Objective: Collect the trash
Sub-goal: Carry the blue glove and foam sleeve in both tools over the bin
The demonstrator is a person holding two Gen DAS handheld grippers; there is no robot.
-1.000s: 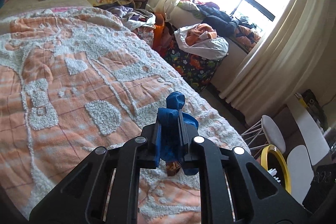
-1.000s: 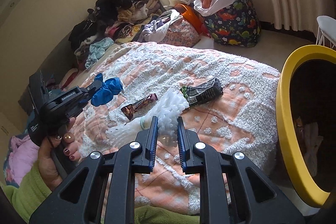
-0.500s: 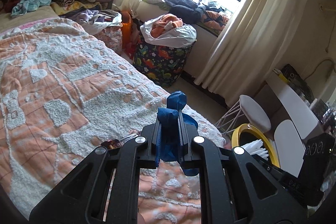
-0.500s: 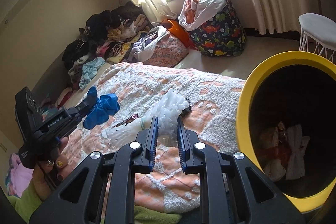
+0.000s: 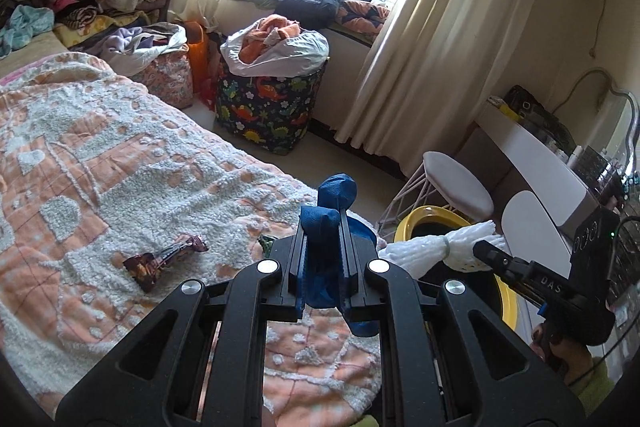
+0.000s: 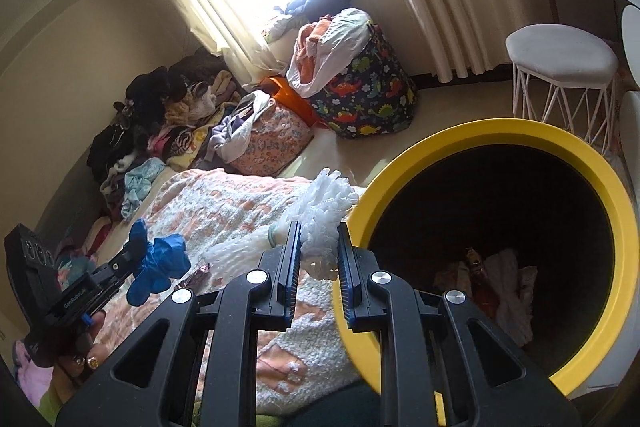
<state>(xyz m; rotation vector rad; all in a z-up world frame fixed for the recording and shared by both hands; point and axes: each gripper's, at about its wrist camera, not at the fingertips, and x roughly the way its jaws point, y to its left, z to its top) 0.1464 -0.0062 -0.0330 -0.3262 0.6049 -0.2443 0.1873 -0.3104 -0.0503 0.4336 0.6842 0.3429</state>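
While the left gripper [image 5: 323, 227] is clamped on the blue glove [image 5: 334, 189] and the right gripper [image 6: 316, 247] on the white foam net [image 6: 320, 203], both are being carried to the yellow bin [image 6: 560, 143] at three o'clock, where a release over its mouth is needed.

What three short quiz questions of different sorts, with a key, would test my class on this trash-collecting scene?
1. True or false: the left gripper is empty.
2. What does the right gripper hold? A) white foam netting B) a bottle C) a spoon
3. Name the wrapper lying on the bedspread.

Key:
1. False; it grips a blue glove.
2. A, the white foam netting, next to the yellow bin.
3. The brown snack wrapper.
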